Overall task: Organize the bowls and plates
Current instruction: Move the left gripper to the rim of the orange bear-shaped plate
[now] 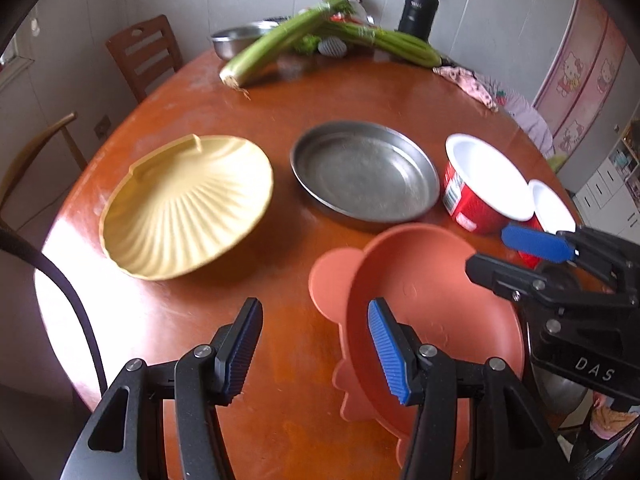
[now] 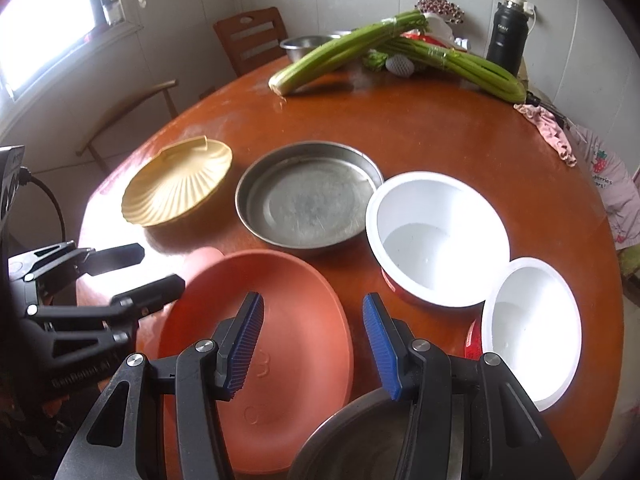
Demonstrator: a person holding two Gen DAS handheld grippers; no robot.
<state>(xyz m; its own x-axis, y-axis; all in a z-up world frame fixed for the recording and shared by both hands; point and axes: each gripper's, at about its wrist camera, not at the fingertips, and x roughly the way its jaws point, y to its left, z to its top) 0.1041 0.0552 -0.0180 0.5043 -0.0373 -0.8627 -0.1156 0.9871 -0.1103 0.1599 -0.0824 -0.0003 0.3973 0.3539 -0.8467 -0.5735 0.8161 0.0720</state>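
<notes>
Round wooden tabletop (image 2: 440, 136), contents from left edge to right edge.

1. Yellow shell plate (image 2: 178, 188): near the left edge, upright, empty.
2. Left tool (image 1: 314, 350): fingers parted, gripping nothing; it hangs over the near part of the tabletop, its right finger above the terracotta plate's rim, its left finger above bare wood.
3. Terracotta plate (image 2: 280, 320): near edge, middle, with a rounded ear pointing toward the shell plate; empty.
4. Steel plate (image 2: 308, 196): centre of the tabletop, between the shell plate and the large bowl, just beside the latter; empty.
5. Right tool (image 2: 314, 346): fingers parted, gripping nothing; above the terracotta plate's right side and a steel bowl (image 2: 360, 440) at the near edge.
6. Large bowl (image 2: 436, 236): red outside, white inside, right of the steel plate; empty.
7. Small bowl (image 2: 528, 332): same colours, touching the large bowl, near the right edge.
8. Far edge: steel basin (image 2: 300, 46), two celery bunches (image 2: 340, 52), black flask (image 2: 506, 38), pink cloth (image 2: 548, 128).
</notes>
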